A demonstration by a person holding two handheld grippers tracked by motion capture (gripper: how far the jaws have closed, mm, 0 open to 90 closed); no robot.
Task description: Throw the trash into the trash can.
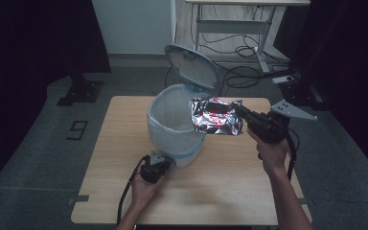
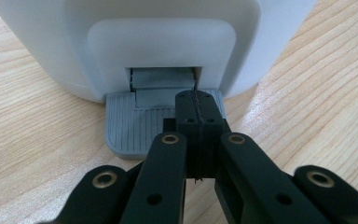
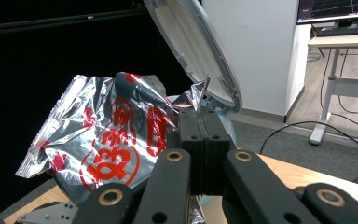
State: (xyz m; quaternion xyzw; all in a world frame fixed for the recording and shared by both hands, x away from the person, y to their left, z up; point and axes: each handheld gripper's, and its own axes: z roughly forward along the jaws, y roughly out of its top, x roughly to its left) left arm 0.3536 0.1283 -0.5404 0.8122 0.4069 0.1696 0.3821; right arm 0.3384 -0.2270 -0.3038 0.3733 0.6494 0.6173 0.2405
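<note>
Wooden and pale, the table [image 1: 124, 191] is carrying a white pedal bin [image 1: 172, 127], and the bin is serving as the landmark for everything else. It is standing a little toward the far half of the tabletop, lined with a white bag, with wide bare wood lying to its left, to its right and in front of it. Its lid [image 1: 191, 64] is standing raised behind the opening, tilting back, so the mouth is lying open from above and from the near side.

Over the bin's right rim a crumpled silver foil packet [image 1: 217, 116] with red print is hanging in the air, its left edge overlapping the rim and its right edge sticking out past the bin. The right gripper [image 1: 242, 111] is reaching in from the right of the bin, its jaws pressing together on the packet's right edge; in the right gripper view the foil [image 3: 107, 140] is bulging out to the left of the closed jaws, just below the lid's underside [image 3: 191, 51].

At the bin's near foot the grey ribbed pedal [image 2: 135, 126] is jutting out onto the wood. The left gripper [image 2: 196, 100] is bearing down on it with its jaws closed flat against each other, tips sitting on the pedal's right part, close to the bin's wall.
</note>
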